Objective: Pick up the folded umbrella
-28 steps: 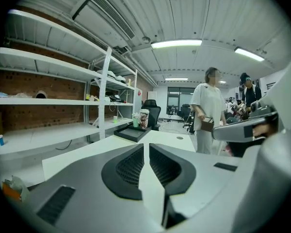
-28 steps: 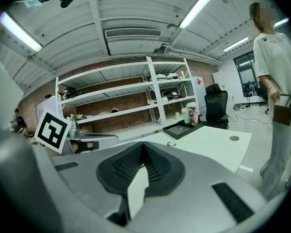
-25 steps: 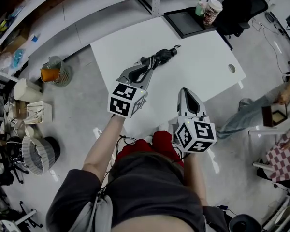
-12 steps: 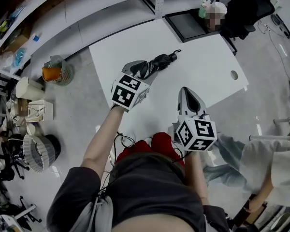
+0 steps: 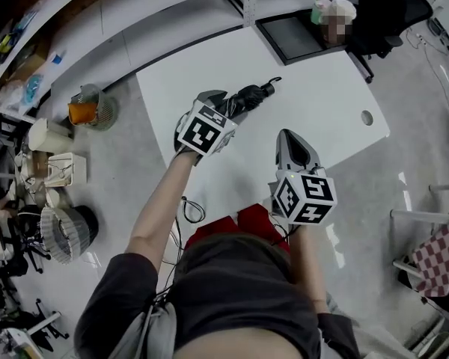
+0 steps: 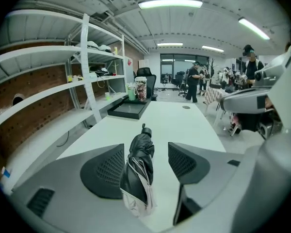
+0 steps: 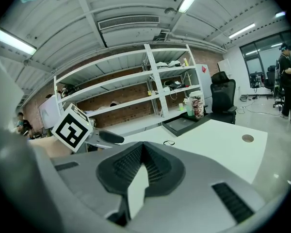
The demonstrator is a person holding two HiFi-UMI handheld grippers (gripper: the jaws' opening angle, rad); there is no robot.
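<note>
Between the left gripper's (image 6: 145, 149) two just-opened jaws lies one folded umbrella (image 6: 137, 171).

A: Head view, what's blocked?
B: The marker cube (image 5: 206, 132) covers the hand and most of the left gripper (image 5: 224, 105). Its jaws have just been opening, with the umbrella (image 5: 248, 94) between them. The umbrella's near end runs under the cube.
A: Left gripper view?
B: Can't tell if the left pad touches the umbrella. People (image 6: 196, 79) far ahead are too small to read.
A: Anything else?
B: Item on the tray (image 5: 288, 40) past the gripper sits under a mosaic. Right gripper view: dark shape left of the right gripper (image 7: 142, 148), finger or umbrella, unclear.
</note>
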